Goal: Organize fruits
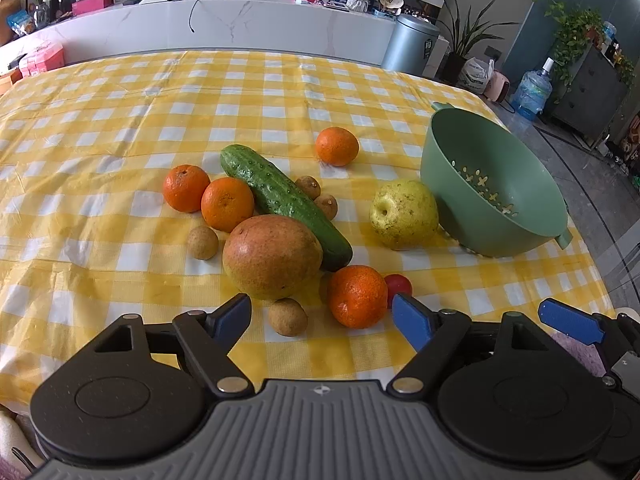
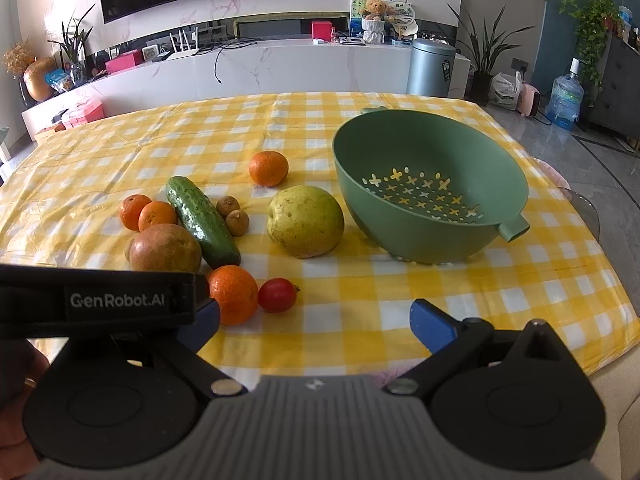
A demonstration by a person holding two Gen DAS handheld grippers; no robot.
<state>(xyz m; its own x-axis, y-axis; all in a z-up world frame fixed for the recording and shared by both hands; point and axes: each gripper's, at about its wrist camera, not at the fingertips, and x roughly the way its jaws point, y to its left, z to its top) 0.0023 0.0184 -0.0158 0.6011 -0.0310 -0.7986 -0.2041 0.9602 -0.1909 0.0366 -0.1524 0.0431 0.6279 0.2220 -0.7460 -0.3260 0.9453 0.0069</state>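
Your left gripper (image 1: 322, 322) hangs with jaws spread wide and empty just short of the nearest orange (image 1: 357, 296); your right gripper (image 2: 316, 320) is spread wide too, holding nothing. Beyond lie a small red fruit (image 2: 277, 295), a reddish pear (image 1: 272, 263) touching the cucumber (image 1: 285, 207), and a yellow pear (image 2: 305, 221) beside the tilted green colander (image 2: 430, 216) on the checked tablecloth (image 1: 120, 120).
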